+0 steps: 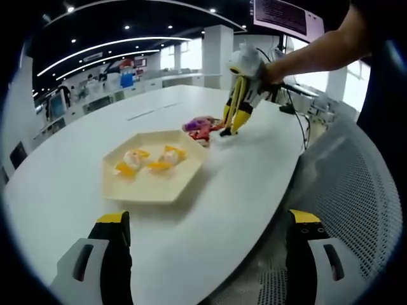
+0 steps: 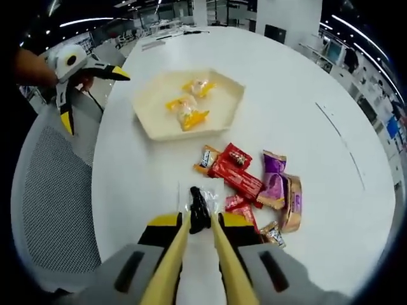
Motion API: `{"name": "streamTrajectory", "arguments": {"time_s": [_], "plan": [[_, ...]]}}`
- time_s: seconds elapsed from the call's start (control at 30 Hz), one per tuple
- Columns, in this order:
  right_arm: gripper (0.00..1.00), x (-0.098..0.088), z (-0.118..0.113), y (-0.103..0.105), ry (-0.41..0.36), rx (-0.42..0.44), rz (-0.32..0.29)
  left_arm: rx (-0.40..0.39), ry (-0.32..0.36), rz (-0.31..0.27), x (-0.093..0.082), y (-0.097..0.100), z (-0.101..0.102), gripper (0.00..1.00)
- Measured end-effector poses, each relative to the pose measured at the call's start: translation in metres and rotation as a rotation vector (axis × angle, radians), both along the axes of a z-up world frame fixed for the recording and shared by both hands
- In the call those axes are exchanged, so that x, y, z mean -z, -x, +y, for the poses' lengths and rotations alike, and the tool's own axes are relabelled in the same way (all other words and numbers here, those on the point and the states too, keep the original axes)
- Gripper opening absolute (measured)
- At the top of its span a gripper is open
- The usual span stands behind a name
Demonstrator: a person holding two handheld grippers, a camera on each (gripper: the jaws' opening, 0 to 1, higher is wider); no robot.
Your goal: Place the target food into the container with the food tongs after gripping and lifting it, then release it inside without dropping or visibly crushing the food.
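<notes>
My right gripper (image 2: 198, 236) is shut on yellow food tongs (image 2: 170, 267). The tong tips pinch a small black sweet in a clear wrapper (image 2: 199, 213), low over the white table. Beside it lies a pile of red, purple and brown wrapped snacks (image 2: 254, 184). Farther off stands a cream hexagonal tray (image 2: 146, 121) holding yellow-white sweets (image 2: 187, 105). In the left gripper view, the tray (image 1: 152, 190) is just ahead of my left gripper (image 1: 210, 254), which is open and holds nothing. Behind the tray, the right gripper (image 1: 240, 89) points its tongs (image 1: 234, 111) down at the snack pile (image 1: 200, 125).
A grey mesh chair (image 1: 356, 190) stands at the table's near edge, also seen as a mesh chair (image 2: 57, 190) by the left gripper (image 2: 95, 101). A person's arm (image 1: 318, 47) reaches in from the right. Office desks line the background.
</notes>
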State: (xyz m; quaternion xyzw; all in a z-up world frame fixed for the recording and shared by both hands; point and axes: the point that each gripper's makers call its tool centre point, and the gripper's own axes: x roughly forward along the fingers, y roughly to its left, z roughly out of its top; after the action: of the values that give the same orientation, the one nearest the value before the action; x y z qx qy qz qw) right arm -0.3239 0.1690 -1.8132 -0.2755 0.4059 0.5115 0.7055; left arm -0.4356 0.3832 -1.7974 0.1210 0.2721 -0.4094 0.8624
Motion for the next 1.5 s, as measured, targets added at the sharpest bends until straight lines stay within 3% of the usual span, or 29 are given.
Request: {"name": "streamTrajectory", "arguments": {"time_s": [0.47, 0.73, 1.23, 1.5], "plan": [[0.21, -0.038, -0.013, -0.023, 0.005, 0.028, -0.021, -0.006, 0.011, -0.007, -0.002, -0.001, 0.0, 0.99], [0.21, -0.06, -0.014, -0.036, -0.013, 0.064, -0.056, -0.018, 0.063, -0.014, -0.009, -0.003, -0.002, 0.99], [0.21, -0.068, -0.005, -0.043, -0.011, 0.061, -0.064, -0.019, 0.061, -0.028, -0.011, -0.004, -0.002, 0.99], [0.21, -0.073, 0.012, -0.043, -0.037, 0.065, -0.063, -0.024, 0.085, -0.02, -0.013, -0.004, -0.004, 0.99]]}}
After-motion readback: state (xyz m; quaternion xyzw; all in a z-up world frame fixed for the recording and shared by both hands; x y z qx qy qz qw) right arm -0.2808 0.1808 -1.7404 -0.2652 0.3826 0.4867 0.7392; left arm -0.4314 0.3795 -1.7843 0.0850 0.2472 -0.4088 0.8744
